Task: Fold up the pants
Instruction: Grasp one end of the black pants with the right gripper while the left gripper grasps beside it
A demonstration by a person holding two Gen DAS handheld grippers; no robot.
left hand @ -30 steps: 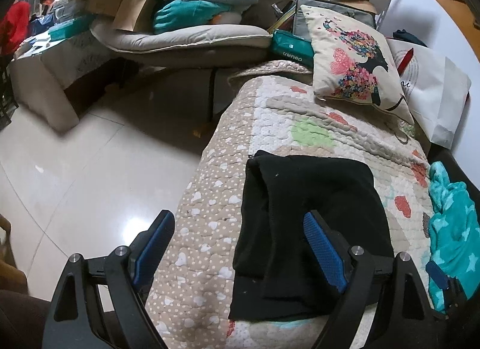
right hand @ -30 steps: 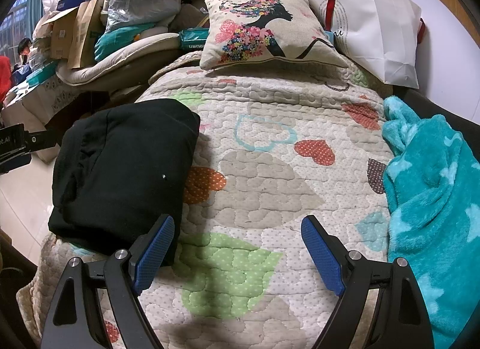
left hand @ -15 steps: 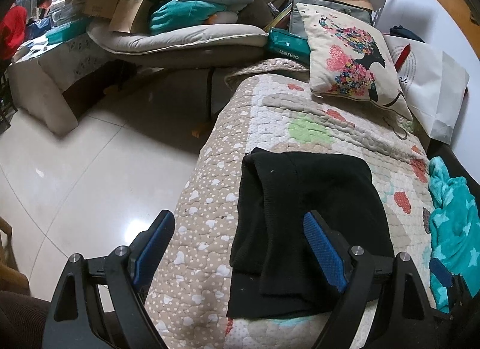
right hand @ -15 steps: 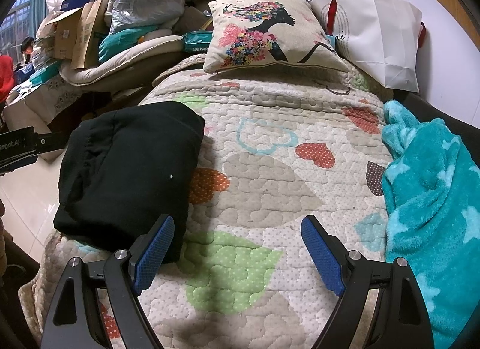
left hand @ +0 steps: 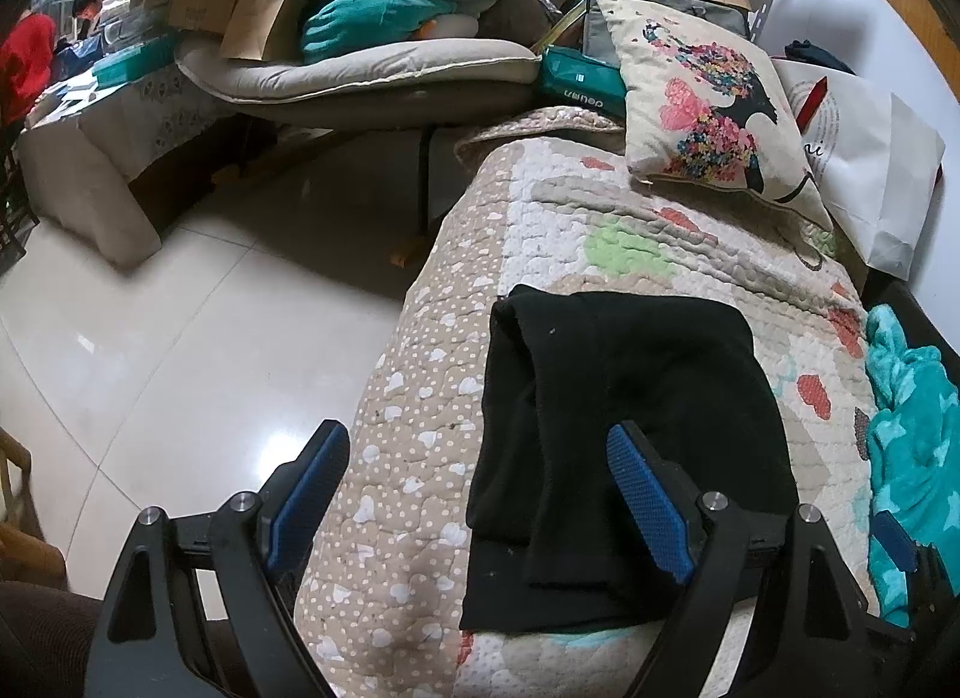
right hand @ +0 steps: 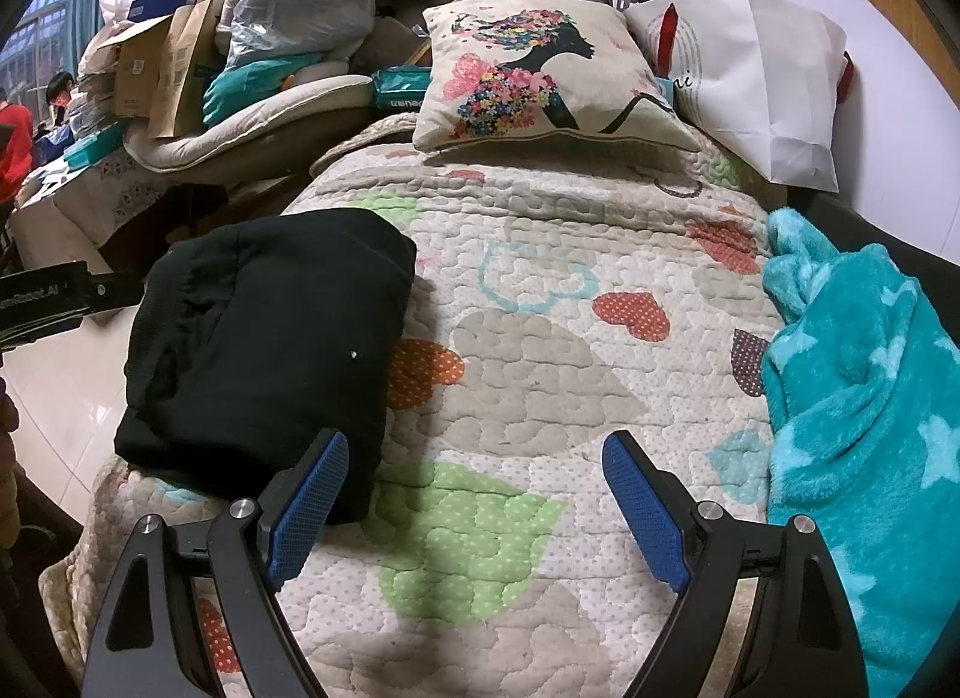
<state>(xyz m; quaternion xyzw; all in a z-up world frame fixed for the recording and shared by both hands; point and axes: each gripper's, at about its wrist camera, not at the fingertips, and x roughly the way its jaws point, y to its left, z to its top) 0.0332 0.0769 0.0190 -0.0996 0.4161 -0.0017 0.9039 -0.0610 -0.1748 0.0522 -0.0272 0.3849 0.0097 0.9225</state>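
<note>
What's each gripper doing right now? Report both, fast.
Left gripper: open, holding nothing; above the folded black pants.
Right gripper: open, holding nothing; above the quilt.

Glossy pale tile floor point(left hand: 150, 374) with lamp glare beside a heart-print quilted bed point(right hand: 540, 374); printed cushion point(right hand: 540, 74) at its head, white wall point(right hand: 900, 98) behind, cluttered beige lounger point(left hand: 360, 74), window point(right hand: 36, 38) far left.
</note>
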